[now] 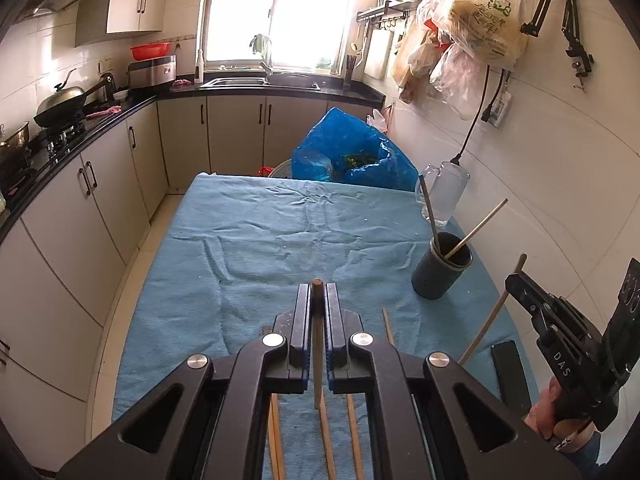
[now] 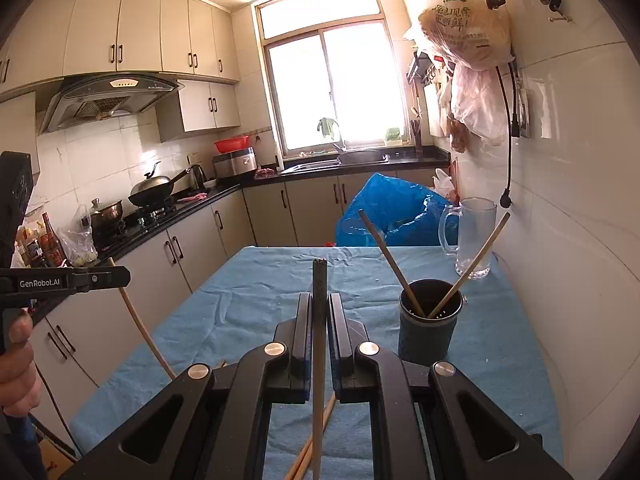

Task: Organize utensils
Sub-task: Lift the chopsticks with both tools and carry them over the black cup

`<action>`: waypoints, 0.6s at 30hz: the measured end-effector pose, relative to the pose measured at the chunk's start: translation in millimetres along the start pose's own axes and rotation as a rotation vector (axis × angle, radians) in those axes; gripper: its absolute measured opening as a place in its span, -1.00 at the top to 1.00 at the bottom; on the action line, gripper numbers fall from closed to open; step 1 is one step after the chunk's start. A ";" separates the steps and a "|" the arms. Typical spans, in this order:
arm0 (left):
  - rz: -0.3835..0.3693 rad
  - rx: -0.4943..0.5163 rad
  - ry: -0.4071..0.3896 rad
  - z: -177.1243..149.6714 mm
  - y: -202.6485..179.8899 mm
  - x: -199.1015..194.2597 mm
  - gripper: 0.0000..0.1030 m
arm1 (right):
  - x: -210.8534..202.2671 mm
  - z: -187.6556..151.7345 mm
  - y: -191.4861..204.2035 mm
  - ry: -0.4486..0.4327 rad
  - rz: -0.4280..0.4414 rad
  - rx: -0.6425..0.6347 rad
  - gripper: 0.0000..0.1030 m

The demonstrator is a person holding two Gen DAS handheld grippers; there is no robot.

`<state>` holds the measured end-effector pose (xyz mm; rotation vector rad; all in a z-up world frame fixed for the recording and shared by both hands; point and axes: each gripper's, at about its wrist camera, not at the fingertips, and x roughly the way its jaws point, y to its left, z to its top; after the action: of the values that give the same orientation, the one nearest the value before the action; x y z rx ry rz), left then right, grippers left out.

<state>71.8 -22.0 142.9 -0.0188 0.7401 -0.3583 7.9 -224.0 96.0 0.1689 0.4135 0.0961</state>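
Leftmost, left gripper (image 1: 318, 292) with fingers pinched narrow on one chopstick (image 1: 317, 344), raised above the blue-clothed worktop (image 1: 240, 248). Below, loose chopsticks (image 1: 354, 436) waiting on the cloth. Further right, right gripper (image 2: 320, 304) clamped likewise on a second chopstick (image 2: 319, 300), near the dark holder (image 2: 428, 332) already carrying two. Likely trouble: tipping the holder or clashing with the leaning sticks on entry; slipping from a thin pinch.

Home kitchen: range hood (image 2: 108, 98) upper left, wok (image 2: 154, 192) on gas hob at left, sink (image 2: 320, 166) under center window (image 2: 332, 92), cream cabinets (image 2: 140, 28) along top w/ black counter.
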 end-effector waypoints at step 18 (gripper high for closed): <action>-0.051 0.073 -0.015 27.0 -49.8 -1.4 0.90 | -21.1 27.1 -29.4 -0.064 -0.018 0.033 0.85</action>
<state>73.2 -71.3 170.9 0.0288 0.7119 -0.4329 1.4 -259.3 123.3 0.2002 0.3527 0.0661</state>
